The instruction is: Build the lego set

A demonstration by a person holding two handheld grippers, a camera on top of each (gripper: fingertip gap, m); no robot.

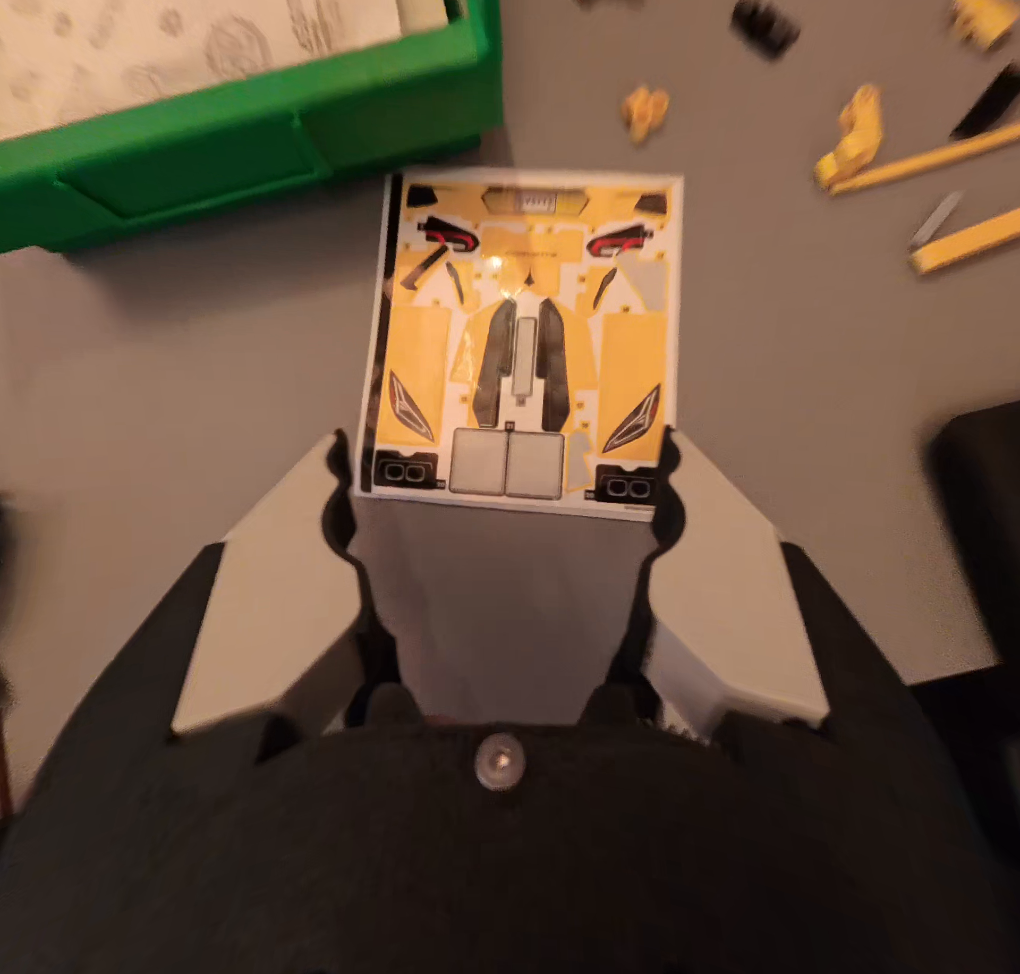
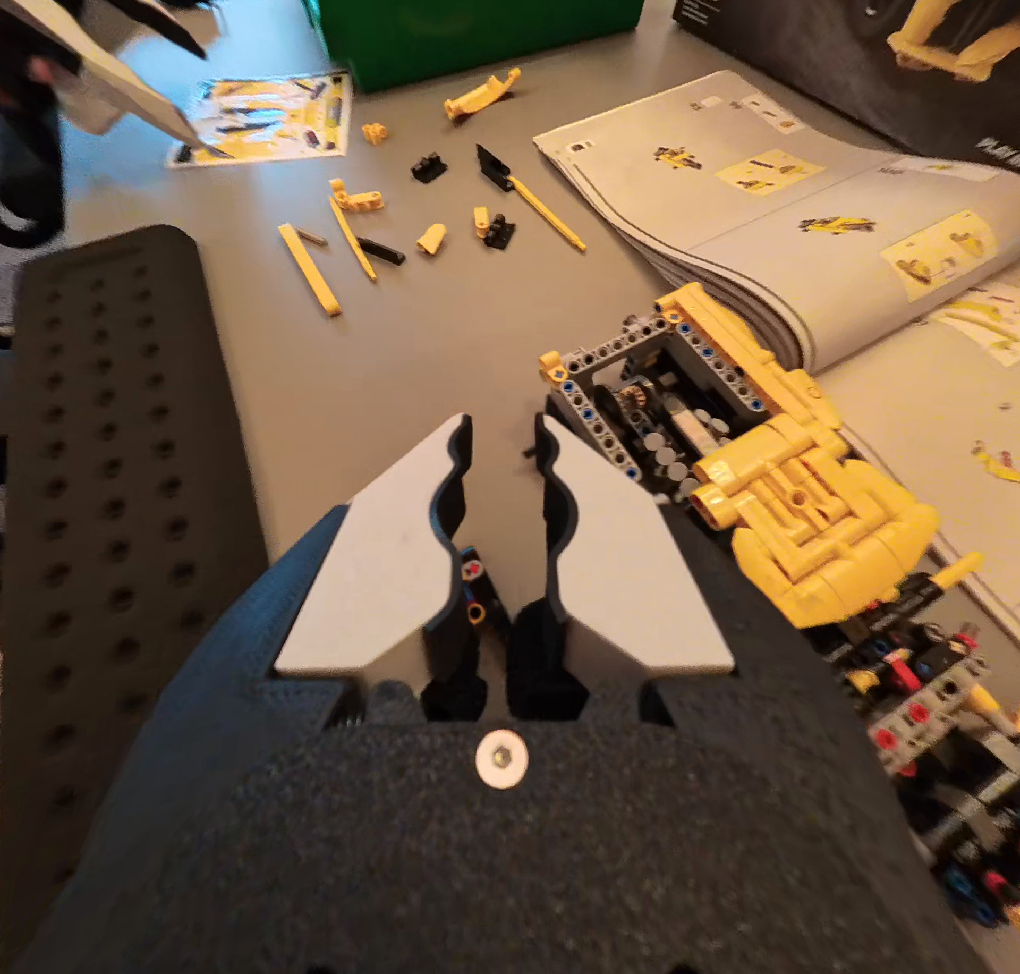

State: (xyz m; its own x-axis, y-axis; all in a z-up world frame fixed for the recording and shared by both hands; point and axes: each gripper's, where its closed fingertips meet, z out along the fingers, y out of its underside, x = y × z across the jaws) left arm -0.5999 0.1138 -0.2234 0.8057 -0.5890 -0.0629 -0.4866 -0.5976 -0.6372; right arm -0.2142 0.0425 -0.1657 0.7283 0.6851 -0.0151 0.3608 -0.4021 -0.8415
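Note:
A yellow and black sticker sheet [image 1: 524,340] lies flat on the grey table [image 1: 165,368]. My left gripper [image 1: 505,450] is open wide, its two fingertips at the sheet's near corners. The right wrist view shows that gripper [image 2: 207,100] tilted down over the sheet [image 2: 270,119]. My right gripper [image 2: 503,428] is open only a little and holds nothing. It hovers just left of the part-built yellow and grey car model [image 2: 773,478]. Loose yellow and black parts [image 2: 353,241] lie scattered between sheet and model.
A green bin [image 1: 248,136] with paper in it stands behind the sheet. An open instruction booklet [image 2: 828,219] and the set's box [image 2: 855,36] are at the right. A black perforated plate [image 2: 110,450] lies at the left. Yellow beams [image 1: 960,241] lie right of the sheet. Spacing between my two grippers at the tips: around 40 cm. To the black perforated plate [image 2: 110,450]: right tips about 20 cm, left tips about 25 cm.

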